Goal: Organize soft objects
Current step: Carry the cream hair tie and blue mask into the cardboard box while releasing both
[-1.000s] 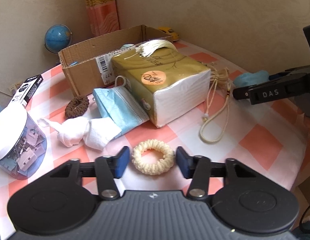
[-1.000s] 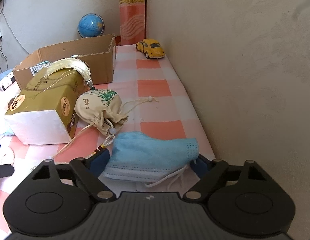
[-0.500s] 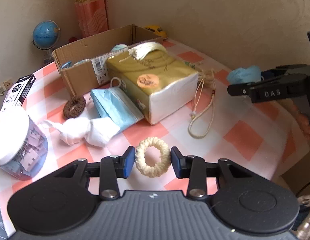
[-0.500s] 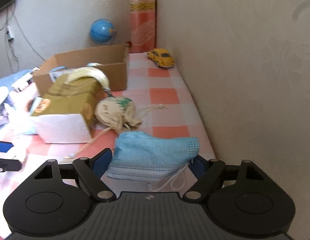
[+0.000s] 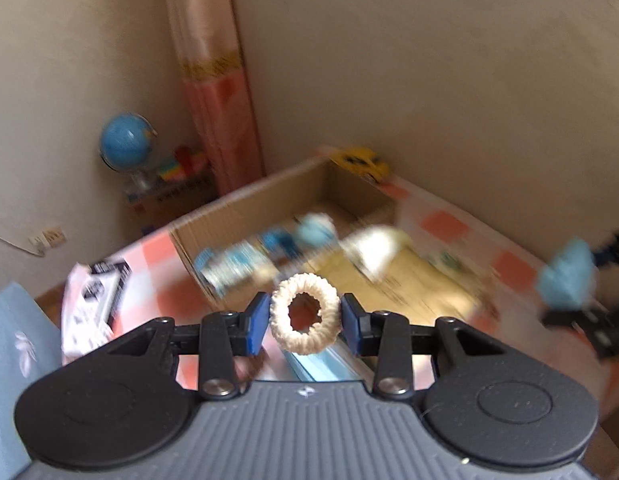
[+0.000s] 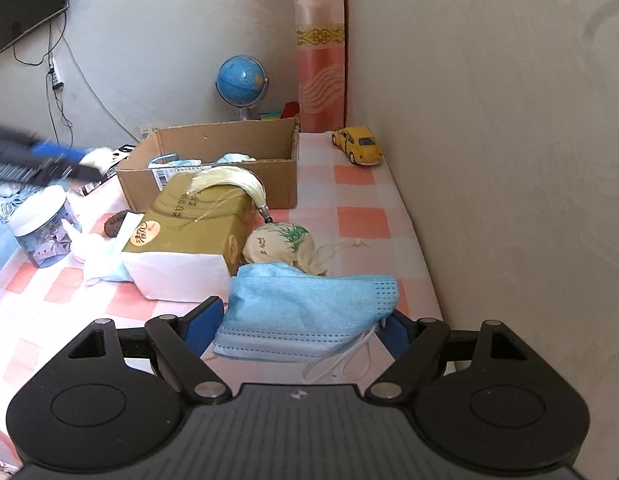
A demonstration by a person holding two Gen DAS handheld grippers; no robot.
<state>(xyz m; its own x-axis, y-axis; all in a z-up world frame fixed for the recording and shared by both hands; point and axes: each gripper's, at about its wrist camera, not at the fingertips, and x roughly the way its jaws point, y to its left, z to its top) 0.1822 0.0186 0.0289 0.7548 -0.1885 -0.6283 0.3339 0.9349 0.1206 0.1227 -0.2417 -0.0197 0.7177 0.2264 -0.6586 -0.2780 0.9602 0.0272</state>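
on my right-hand view, a blue globe [image 6: 241,78] on a stand sits in the far corner, just beside a rolled pink and orange patterned mat [image 6: 319,46] standing upright against the wall. a yellow toy car [image 6: 357,145] is parked on the pink and white checked tablecloth [image 6: 361,222], close to the wall. at the left, a clear jar with a white lid [image 6: 42,228] holds small clips. a dark television [image 6: 28,0] hangs on the wall, cables trailing below it. my left-hand view is blurred, though a black and white carton [image 5: 95,304] shows near the table edge.
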